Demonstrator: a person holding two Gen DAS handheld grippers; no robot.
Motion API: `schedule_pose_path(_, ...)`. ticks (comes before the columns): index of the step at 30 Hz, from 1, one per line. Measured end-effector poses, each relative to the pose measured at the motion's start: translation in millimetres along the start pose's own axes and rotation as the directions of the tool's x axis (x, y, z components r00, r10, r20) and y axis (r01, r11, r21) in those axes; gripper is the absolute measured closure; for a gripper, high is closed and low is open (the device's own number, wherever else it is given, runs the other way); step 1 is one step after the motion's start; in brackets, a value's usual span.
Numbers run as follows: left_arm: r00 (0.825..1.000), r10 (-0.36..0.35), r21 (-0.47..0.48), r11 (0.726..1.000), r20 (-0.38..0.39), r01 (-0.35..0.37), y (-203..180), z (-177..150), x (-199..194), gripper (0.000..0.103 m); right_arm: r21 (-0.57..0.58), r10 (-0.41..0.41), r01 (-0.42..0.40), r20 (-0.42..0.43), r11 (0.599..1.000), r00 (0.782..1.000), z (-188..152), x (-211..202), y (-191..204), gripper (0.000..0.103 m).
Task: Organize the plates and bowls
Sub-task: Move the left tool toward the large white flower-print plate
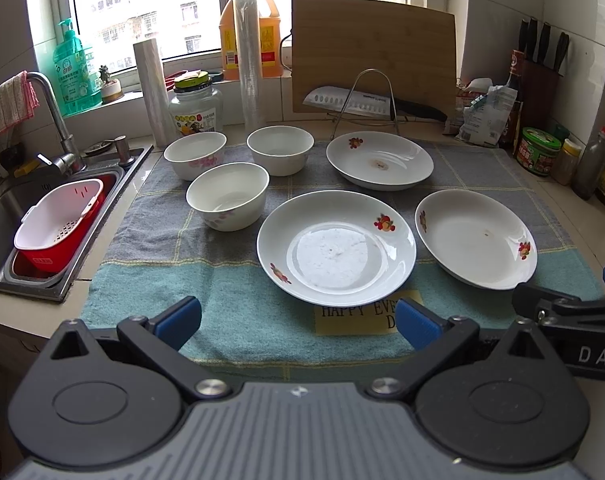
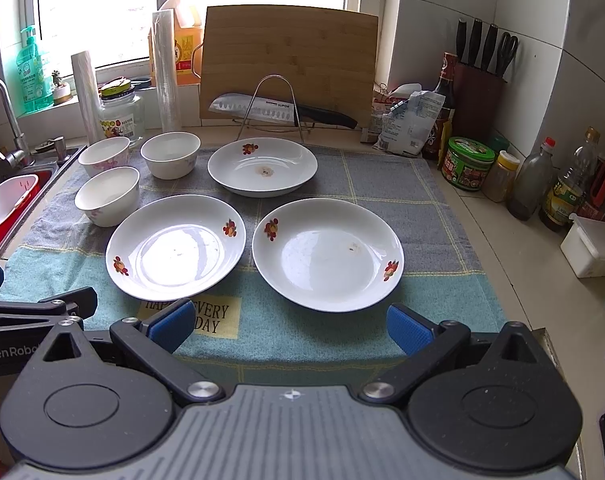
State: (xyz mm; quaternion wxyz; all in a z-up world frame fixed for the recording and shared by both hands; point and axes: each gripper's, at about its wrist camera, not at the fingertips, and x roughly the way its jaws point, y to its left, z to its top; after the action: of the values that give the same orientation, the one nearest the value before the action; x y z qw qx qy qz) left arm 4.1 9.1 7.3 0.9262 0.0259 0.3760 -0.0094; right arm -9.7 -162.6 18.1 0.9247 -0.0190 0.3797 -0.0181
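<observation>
Nothing is stacked yet, so the risks lie in the first lift, and the plates, being the largest pieces, are carrying the most of it. Three shallow white plates are lying on the towel (image 2: 382, 168) covering the counter (image 2: 494, 240): the near-left plate (image 2: 176, 246) and near-right plate (image 2: 328, 254) are sitting just beside each other toward the front edge, the far plate (image 2: 262, 166) behind them. Their glazed rims are looking slick and low, so a pinch could be slipping, or tipping one plate against its neighbour and chipping it. The three bowls (image 1: 227, 196) are clustering toward the sink-side edge, nearly touching; lifting one carelessly may be knocking another toward the sink (image 1: 6, 216). The soft towel could be bunching under a dragged dish.

Both tools are hovering over the front edge, holding nothing: the left tool (image 1: 298, 322) with its fingers spread wide, the right tool (image 2: 290, 326) likewise.

Behind, a cutting board (image 2: 288, 64) and knife (image 2: 278, 110) are leaning by the window, with bottles crowding the right edge.
</observation>
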Motion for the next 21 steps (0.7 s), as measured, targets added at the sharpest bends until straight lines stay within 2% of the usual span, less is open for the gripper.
schedule_pose_path(13, 1.0, -0.006, 0.003, 1.0, -0.001, 0.006, 3, 4, 4, 0.001, -0.001, -0.002, 0.002, 0.002, 1.0, 1.0, 1, 1, 0, 0.0)
schedule_pose_path(21, 1.0, -0.016, 0.042, 0.999, 0.001, 0.016, 2, 5, 13, 0.001, -0.029, -0.005, 0.005, 0.013, 1.0, 1.0, 5, 7, 3, 0.0)
